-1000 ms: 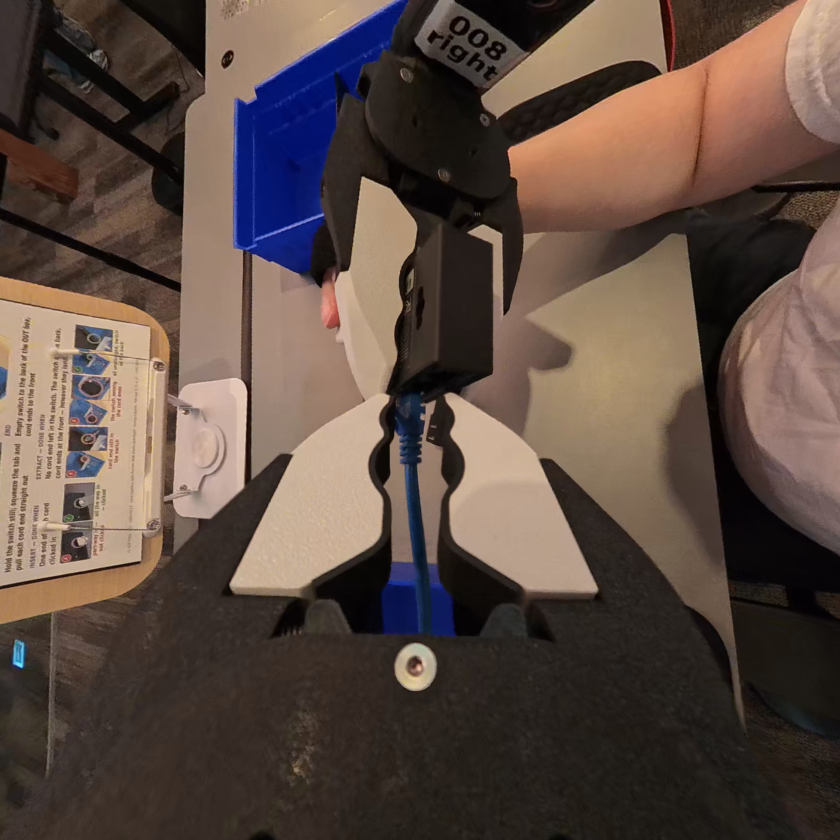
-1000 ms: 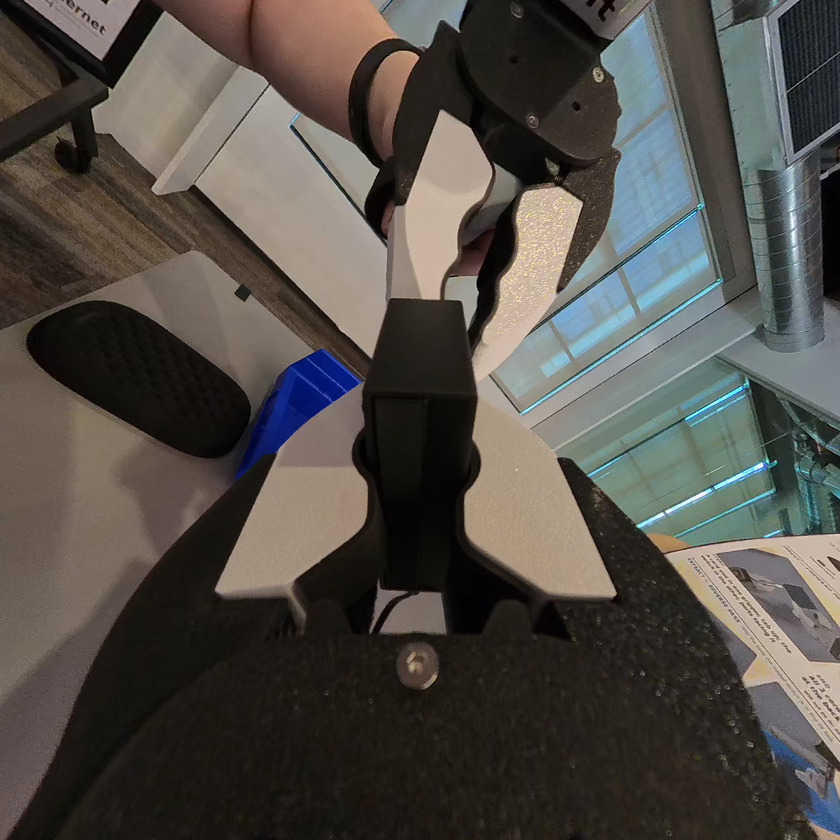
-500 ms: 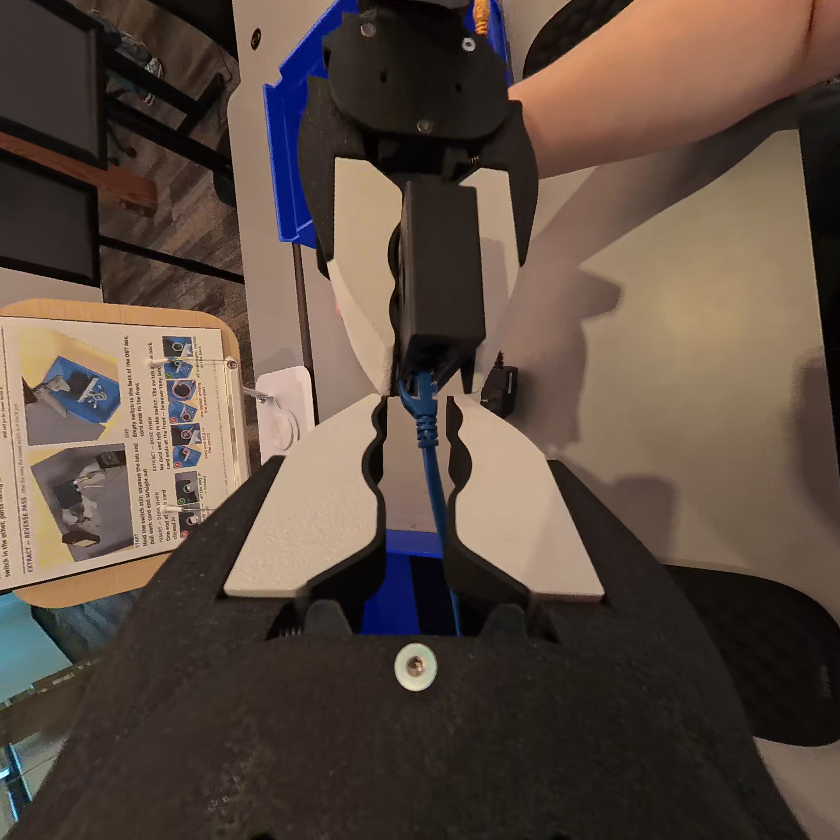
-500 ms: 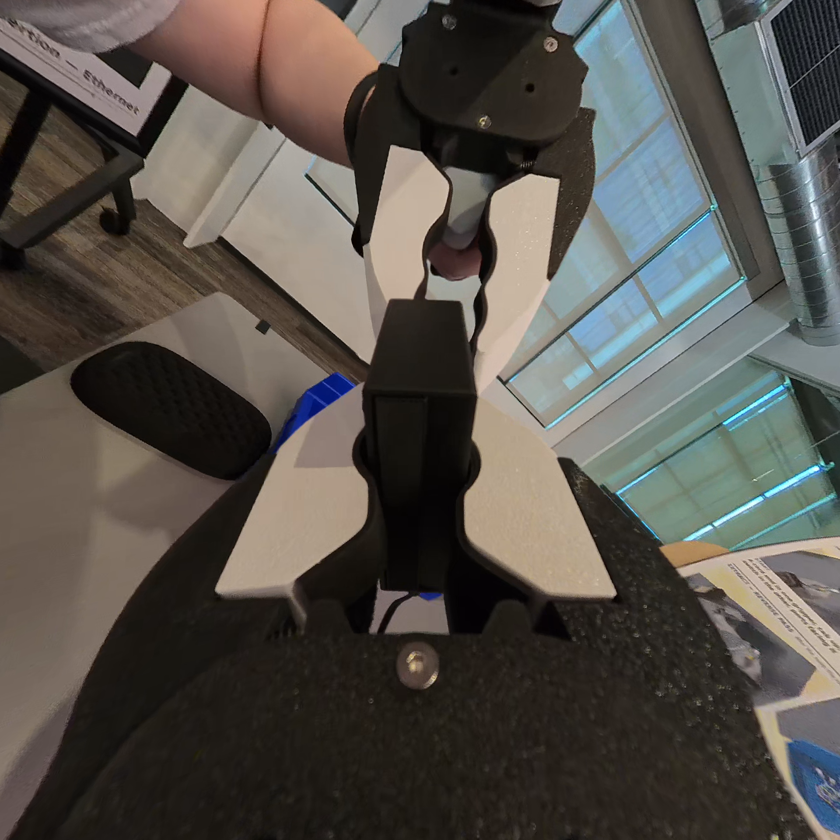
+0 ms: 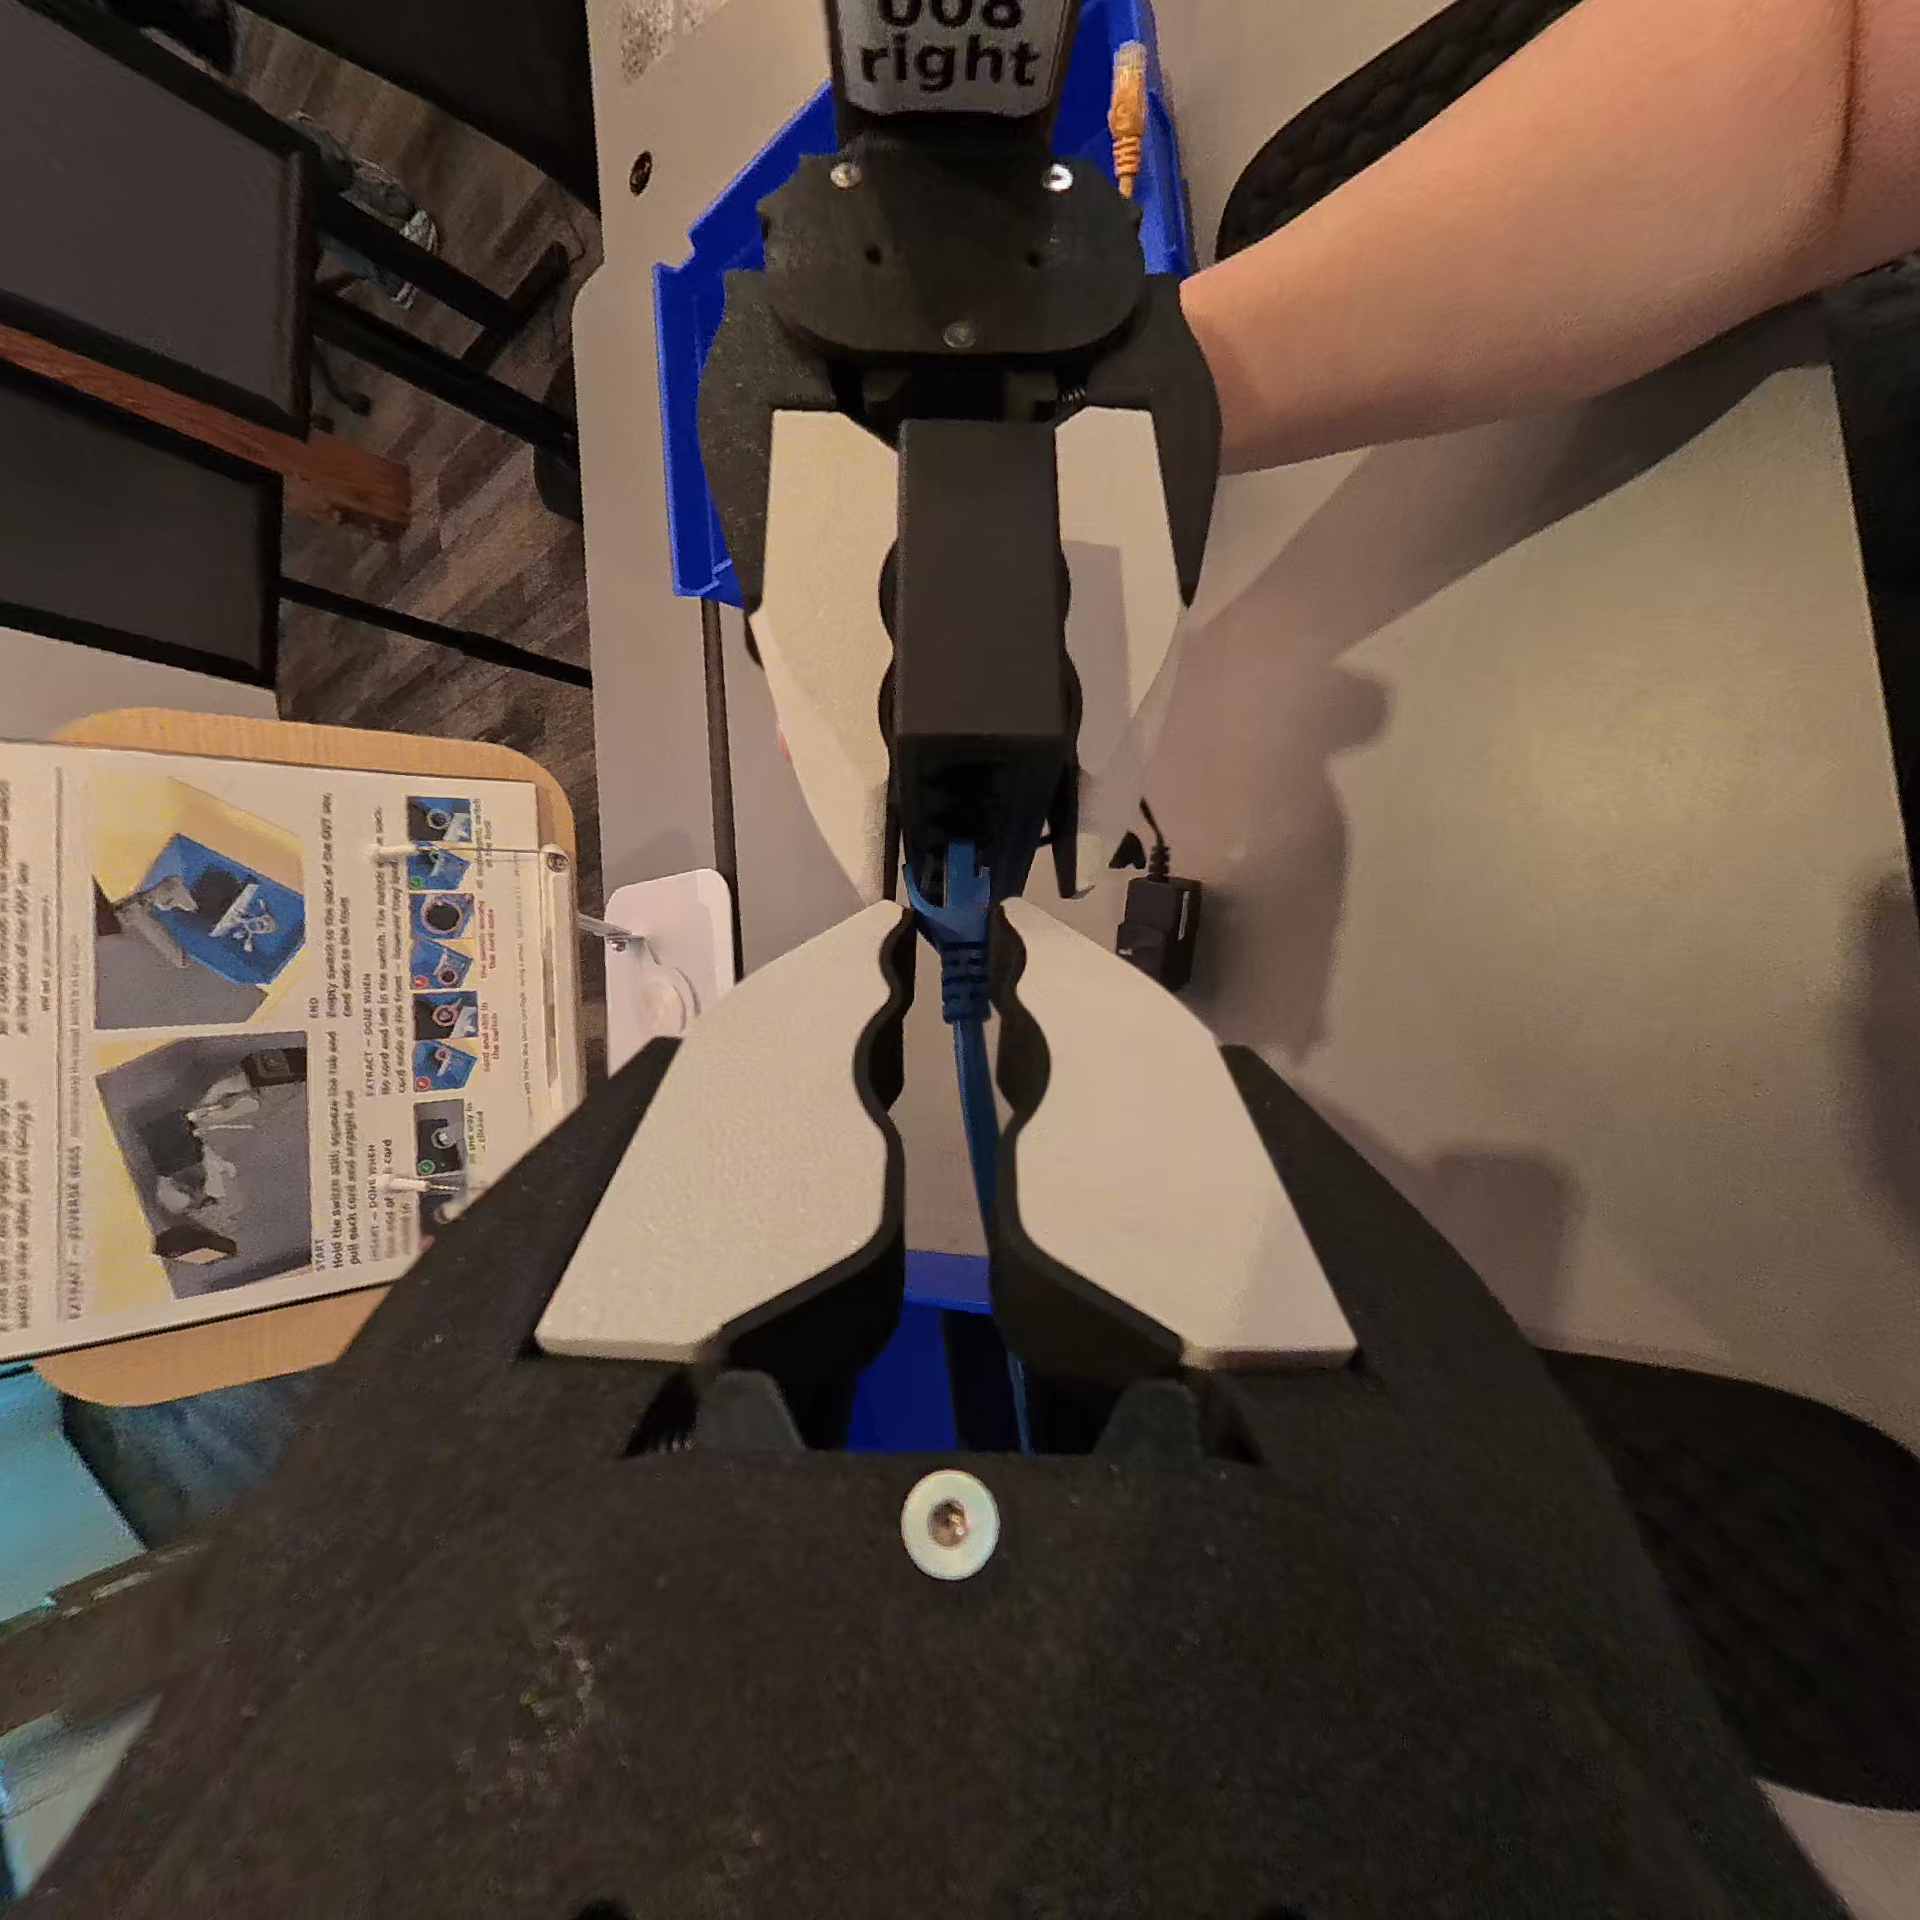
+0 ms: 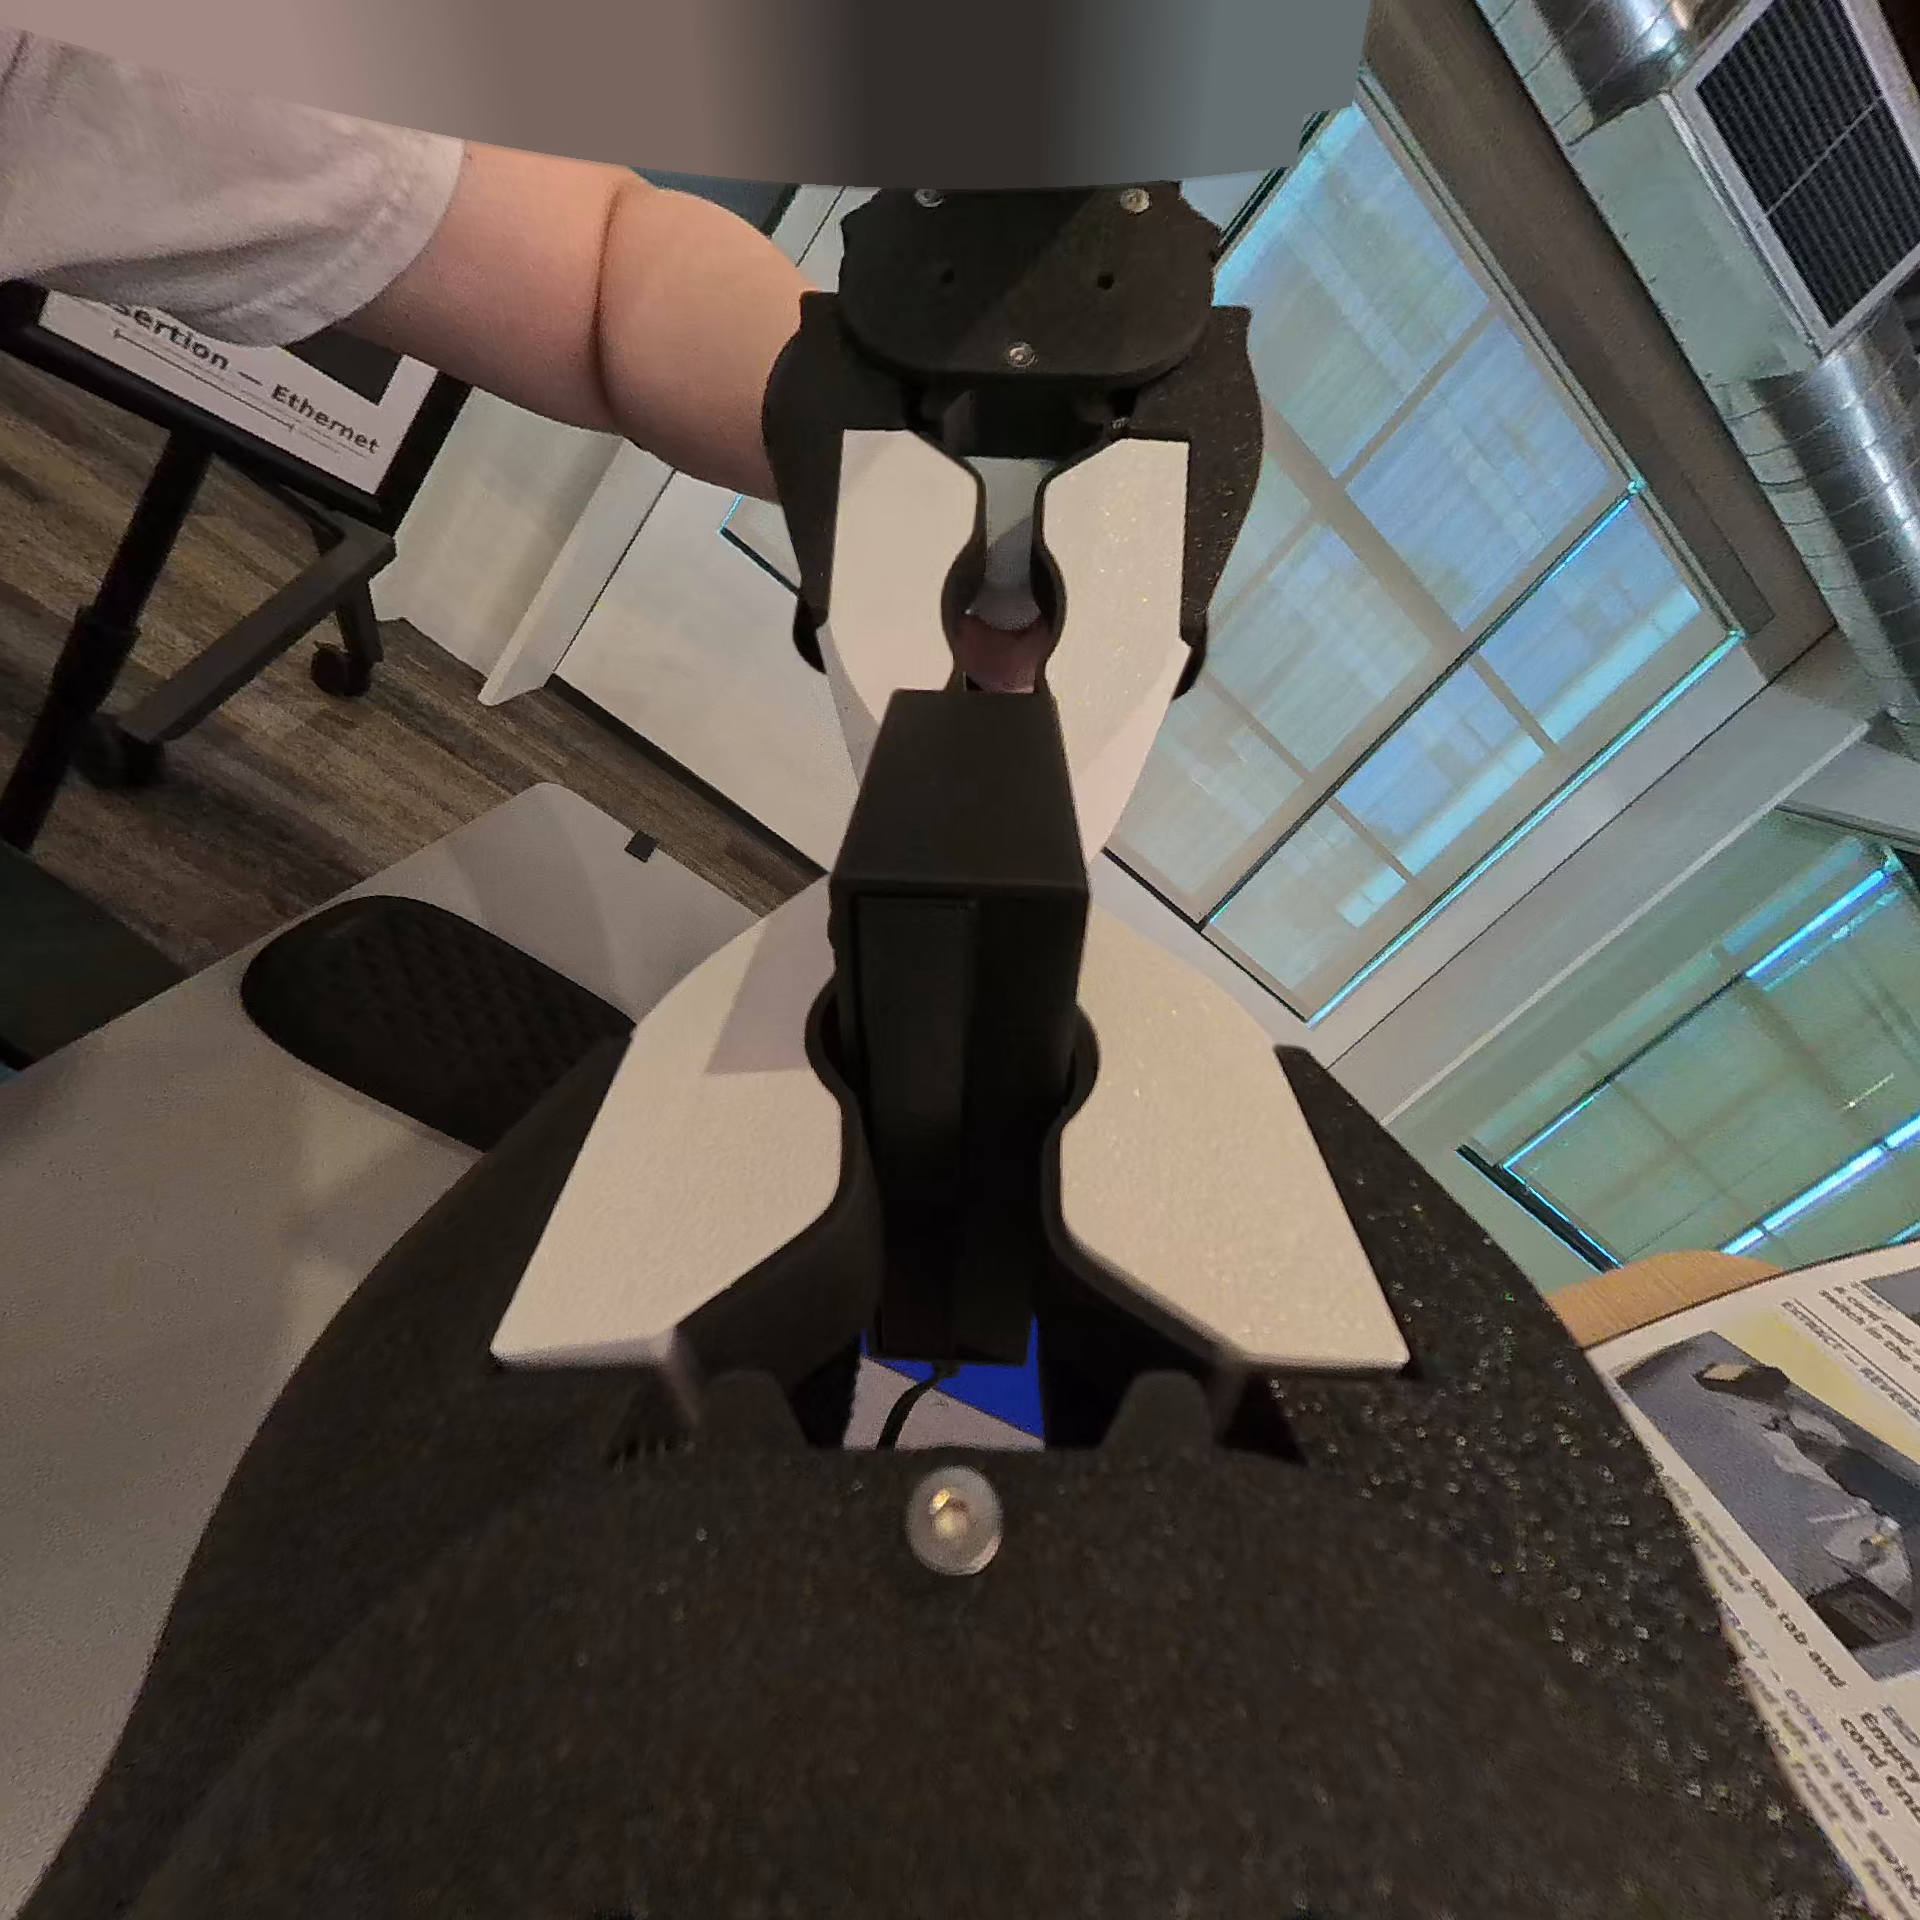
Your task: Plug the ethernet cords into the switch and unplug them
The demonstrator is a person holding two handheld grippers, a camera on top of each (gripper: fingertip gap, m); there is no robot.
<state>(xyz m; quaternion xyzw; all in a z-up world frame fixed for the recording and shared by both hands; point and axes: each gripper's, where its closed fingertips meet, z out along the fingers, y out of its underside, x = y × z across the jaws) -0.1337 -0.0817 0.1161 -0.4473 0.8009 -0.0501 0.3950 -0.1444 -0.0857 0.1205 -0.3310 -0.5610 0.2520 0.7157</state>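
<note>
Left wrist view: the left gripper (image 5: 948, 940) clamps the blue plug (image 5: 961, 914) at the switch (image 5: 979, 592) port, cord (image 5: 982, 1122) trailing back between the fingers. The right gripper (image 5: 971, 831) clamps the black switch. The plug looks only partly seated; pushing off-axis could jam it or twist the switch in its grasp. A black adapter (image 5: 1158, 925) lies just beside on the table (image 5: 1558, 883), with open room to the right; the blue bin (image 5: 717, 416) sits behind.

Right wrist view: the switch (image 6: 961, 935) sits upright, pinched between the right gripper's fingers (image 6: 727, 1164), held above the table; the left gripper (image 6: 1003, 644) faces it, and its grasp is hidden here.
</note>
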